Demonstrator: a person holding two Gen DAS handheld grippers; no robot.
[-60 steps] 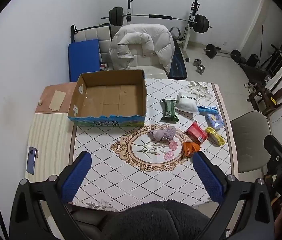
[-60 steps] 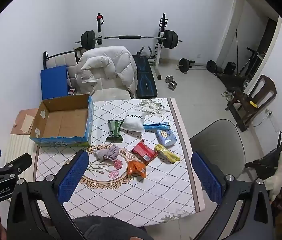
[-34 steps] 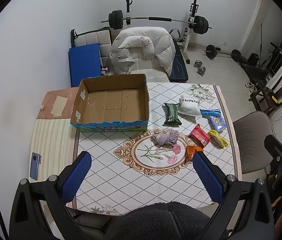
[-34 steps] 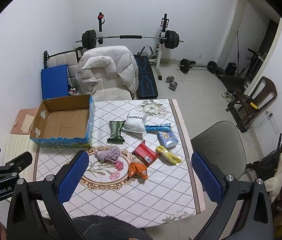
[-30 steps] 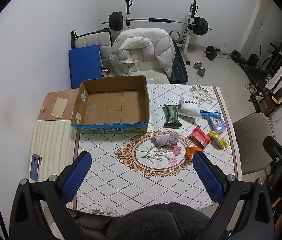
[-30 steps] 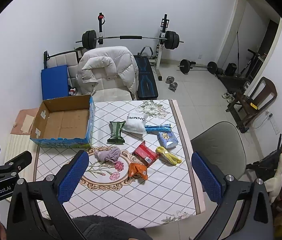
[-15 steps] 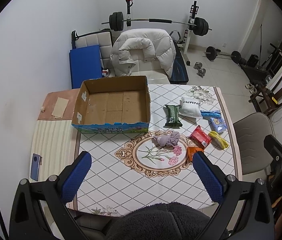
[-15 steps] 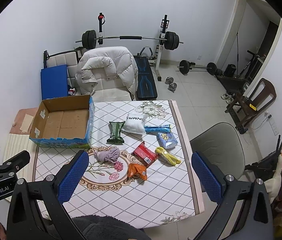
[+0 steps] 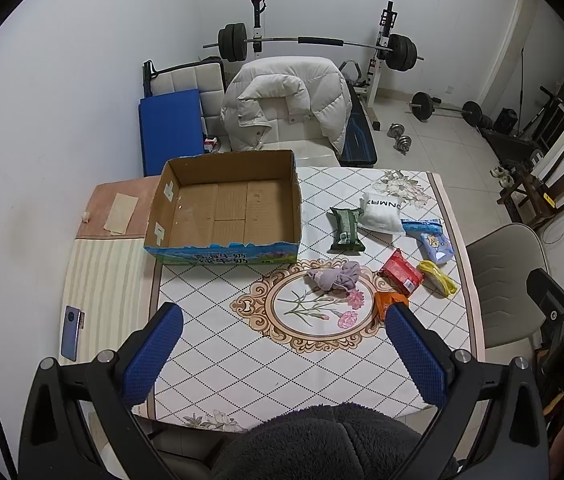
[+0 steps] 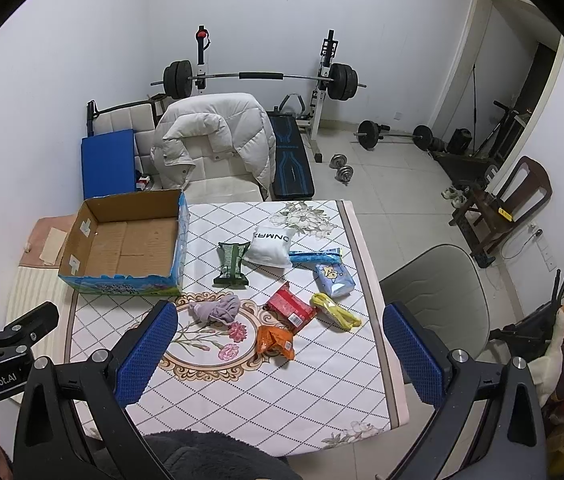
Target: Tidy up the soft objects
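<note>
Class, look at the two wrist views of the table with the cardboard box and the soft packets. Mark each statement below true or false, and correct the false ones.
1. The cardboard box holds nothing. True.
2. The left tongs grip the purple cloth. False: they are open, above the table and apart from it.
3. The white pillow pack lies beside the green packet. True.
4. The orange packet is inside the box. False: it lies on the tablecloth.
5. The right tongs are open. True.

Open left gripper (image 9: 283,338) above table (image 9: 321,360), empty cardboard box (image 9: 226,208), scattered soft packets (image 9: 399,271)
</note>
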